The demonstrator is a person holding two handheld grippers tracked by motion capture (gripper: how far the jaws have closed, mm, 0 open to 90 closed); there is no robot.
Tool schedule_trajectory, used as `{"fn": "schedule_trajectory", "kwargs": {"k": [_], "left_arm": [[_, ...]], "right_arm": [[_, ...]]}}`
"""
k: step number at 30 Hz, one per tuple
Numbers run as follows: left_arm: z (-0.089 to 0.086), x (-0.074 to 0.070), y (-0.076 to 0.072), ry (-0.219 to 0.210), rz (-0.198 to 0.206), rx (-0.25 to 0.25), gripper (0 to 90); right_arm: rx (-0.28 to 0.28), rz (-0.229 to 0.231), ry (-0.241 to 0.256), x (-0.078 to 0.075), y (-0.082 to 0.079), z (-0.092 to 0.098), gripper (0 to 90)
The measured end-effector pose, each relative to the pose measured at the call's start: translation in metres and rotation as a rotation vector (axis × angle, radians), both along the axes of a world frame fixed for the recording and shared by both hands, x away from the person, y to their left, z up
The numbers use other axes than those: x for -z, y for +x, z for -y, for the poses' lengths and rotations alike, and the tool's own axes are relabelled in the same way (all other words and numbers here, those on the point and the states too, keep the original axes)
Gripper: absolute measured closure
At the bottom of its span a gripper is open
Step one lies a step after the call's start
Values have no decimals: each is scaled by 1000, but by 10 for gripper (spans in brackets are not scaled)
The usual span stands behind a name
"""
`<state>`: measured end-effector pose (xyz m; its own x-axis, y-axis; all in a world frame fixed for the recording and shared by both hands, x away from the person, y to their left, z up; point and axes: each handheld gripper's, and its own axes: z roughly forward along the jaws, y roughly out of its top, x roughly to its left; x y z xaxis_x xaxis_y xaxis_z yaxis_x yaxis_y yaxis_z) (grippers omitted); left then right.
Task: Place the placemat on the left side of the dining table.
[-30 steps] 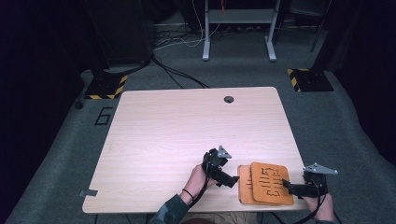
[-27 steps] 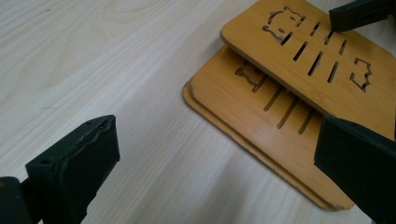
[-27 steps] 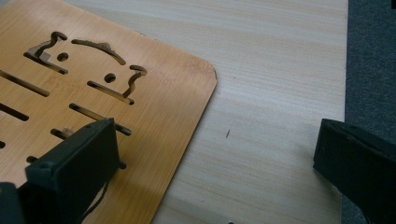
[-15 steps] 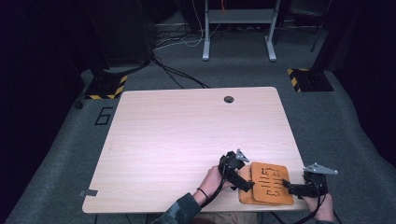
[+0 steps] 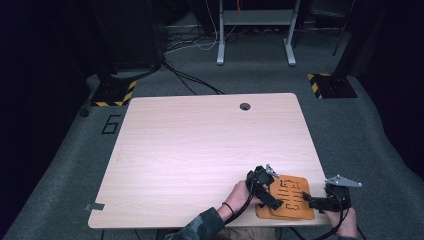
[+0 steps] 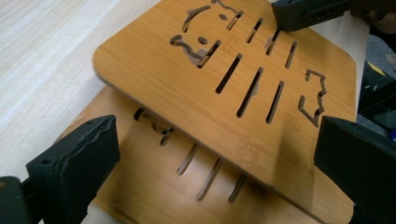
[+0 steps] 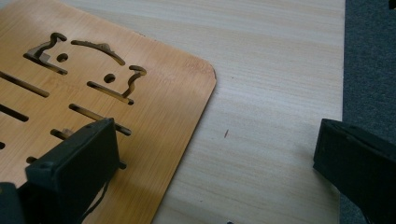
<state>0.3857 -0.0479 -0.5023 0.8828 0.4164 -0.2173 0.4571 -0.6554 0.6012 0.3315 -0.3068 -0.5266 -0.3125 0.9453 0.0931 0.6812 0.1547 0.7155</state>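
Near the table's (image 5: 200,145) front right corner, two bamboo trivets (image 5: 286,196) lie stacked, the top one skewed. My left gripper (image 6: 219,154) and right gripper (image 7: 215,163) both gape, unclamped. Stiff, light, slick boards, I judge; pinch the overhanging edge.

Both forearms come in from the near edge in the high view. The left hand (image 5: 239,196), in a dark sleeve with a band at the wrist, holds the left claw (image 5: 272,200) angled forward and to the right, its body tilted and its grey plate turned up. In the left gripper view its jaws stand wide apart. The right hand (image 5: 345,222) grips the right claw (image 5: 306,200) low at the near right corner, pointing left toward the other claw, with its plate level on top. Its jaws also stand wide apart in the right gripper view. The two claw tips lie near each other.
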Motion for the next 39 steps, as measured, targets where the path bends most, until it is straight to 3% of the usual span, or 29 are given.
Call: {"fn": "schedule_trajectory", "kwargs": {"k": [15, 23, 31, 39], "left_arm": [[8, -1, 2, -36, -54, -20, 29], [10, -1, 1, -18, -41, -37, 63], [8, -4, 3, -29, -58, -43, 92], [9, -20, 2, -50, -38, -40, 129]], "right_arm": [[6, 3, 0, 0, 0, 0, 0], [6, 2, -1, 0, 0, 0, 0], [14, 4, 0, 0, -1, 1, 0], [27, 11, 33, 0, -1, 6, 0]]}}
